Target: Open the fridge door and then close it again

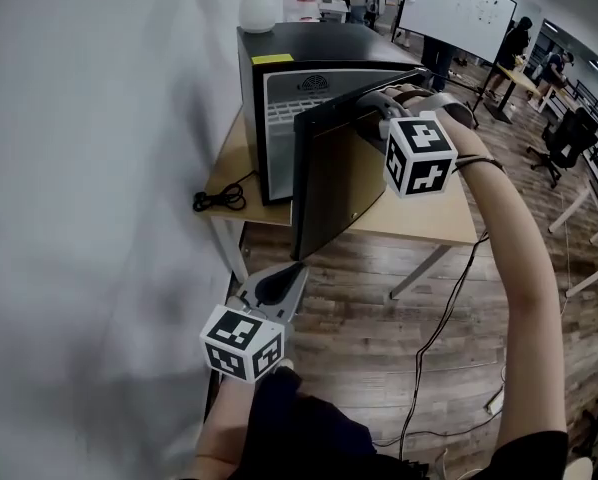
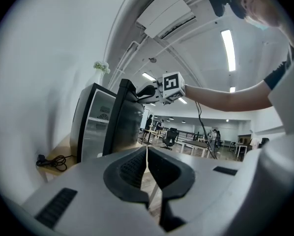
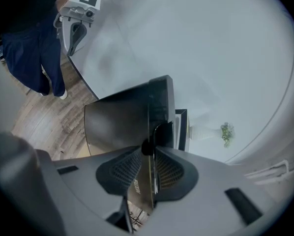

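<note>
- Head view gives me the fridge (image 1: pixel 309 40), a small black one, standing on a wooden table (image 1: pixel 434 226) with one side toward the white wall (image 1: pixel 89 168)
- The fridge door (image 1: pixel 329 178) stands partly open, swung out at an angle from the fridge front, and above it I can see the silver inner panel (image 1: pixel 314 98) of the fridge
- My right gripper (image 1: pixel 377 103) sits at the top edge of that door
- In the right gripper view the thin door edge runs between the two pads (image 3: pixel 125 170) and they press on it, so the jaws are clamped on the door with only its thickness between them
- My left gripper (image 1: pixel 295 272) is held well out in front of the fridge, apart from it and close to the wall, pointing toward the fridge
- In the left gripper view its jaws meet tip to tip and there is nothing between them
- A white vase (image 1: pixel 258 3) stands on top of the fridge, at the corner nearest the wall
- A black cable (image 1: pixel 219 199) lies coiled on the table just beside the fridge, on its wall side
- Beyond the fridge and well apart from it I can make out a whiteboard (image 1: pixel 459 8) and an office chair (image 1: pixel 567 136)
</note>
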{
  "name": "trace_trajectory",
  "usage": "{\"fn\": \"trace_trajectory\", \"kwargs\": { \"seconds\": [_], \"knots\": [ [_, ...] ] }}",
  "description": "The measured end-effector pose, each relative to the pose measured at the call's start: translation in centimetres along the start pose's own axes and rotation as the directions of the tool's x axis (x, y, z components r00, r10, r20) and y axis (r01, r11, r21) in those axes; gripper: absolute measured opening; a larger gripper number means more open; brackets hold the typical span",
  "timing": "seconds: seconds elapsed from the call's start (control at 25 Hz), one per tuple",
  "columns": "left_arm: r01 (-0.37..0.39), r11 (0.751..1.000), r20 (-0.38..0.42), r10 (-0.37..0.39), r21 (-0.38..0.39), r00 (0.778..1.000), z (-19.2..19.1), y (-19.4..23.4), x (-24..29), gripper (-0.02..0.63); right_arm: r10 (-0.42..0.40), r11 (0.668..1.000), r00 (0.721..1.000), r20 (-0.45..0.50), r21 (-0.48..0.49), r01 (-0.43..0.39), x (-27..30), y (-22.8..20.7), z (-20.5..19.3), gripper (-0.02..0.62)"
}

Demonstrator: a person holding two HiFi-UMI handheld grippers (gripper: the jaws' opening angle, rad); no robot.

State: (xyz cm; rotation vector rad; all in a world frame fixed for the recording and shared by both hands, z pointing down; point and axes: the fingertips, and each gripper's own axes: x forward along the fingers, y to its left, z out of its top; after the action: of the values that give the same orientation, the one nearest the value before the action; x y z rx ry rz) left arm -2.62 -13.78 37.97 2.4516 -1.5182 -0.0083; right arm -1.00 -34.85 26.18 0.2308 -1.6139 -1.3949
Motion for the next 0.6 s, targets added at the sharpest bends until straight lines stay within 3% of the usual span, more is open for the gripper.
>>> {"fn": "trace_trajectory", "kwargs": {
  "seconds": [0.6],
  "knots": [
    [-0.024,1.0,0.019,0.024,-0.015,1.0,1.3,5.6,1.6,0.008,-0.006,0.999,1.0,-0.007,0.045,0.007,6.3,-3.4,1.6,0.066]
  ]
}}
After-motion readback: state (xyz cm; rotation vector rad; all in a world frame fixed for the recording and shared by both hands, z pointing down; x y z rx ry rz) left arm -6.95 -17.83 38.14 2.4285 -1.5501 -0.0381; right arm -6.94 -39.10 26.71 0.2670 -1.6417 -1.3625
